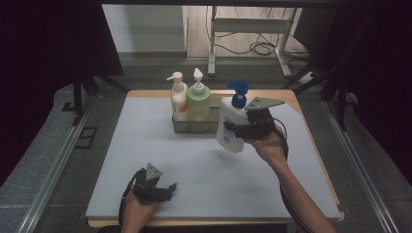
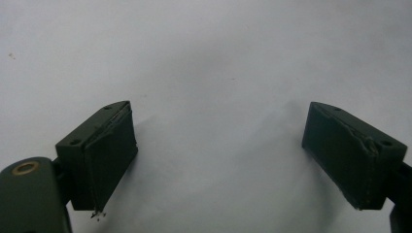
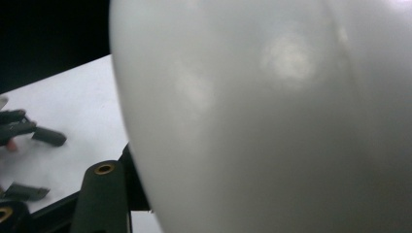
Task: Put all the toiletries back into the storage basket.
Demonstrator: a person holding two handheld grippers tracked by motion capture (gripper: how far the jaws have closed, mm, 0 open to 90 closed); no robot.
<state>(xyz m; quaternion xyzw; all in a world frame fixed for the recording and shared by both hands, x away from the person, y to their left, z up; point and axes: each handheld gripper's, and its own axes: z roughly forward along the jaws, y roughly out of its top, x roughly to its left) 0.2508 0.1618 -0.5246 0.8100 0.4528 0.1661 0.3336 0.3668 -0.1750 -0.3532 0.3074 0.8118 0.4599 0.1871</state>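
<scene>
A: Quick pass. What's my right hand-held gripper (image 1: 233, 130) doing?

B: Clamped on the white bottle with the blue pump (image 1: 231, 124). You've got it by the body, off the surface (image 1: 194, 165), tilted a bit, just to the right of the clear tray (image 1: 194, 127).

A: Confirmed on the right gripper view, the white bottle wall (image 3: 272, 116) sits right against the camera, my jaws on it. Tray contents?

B: Two pump bottles standing upright in it, side by side: the white one with the orange label (image 1: 178, 99) on the left, the pale green one (image 1: 198, 101) touching it on the right.

A: And my left hand-held gripper (image 1: 167, 189)?

B: Low at the near left of the surface, well apart from the bottles. Jaws spread wide, nothing between them.

A: Left gripper view agrees: both black pads (image 2: 109, 160) apart over bare white surface (image 2: 218, 73). I can also see that gripper far off to the left in the right gripper view (image 3: 29, 136).

B: Tray sits at the far middle of the surface.
</scene>
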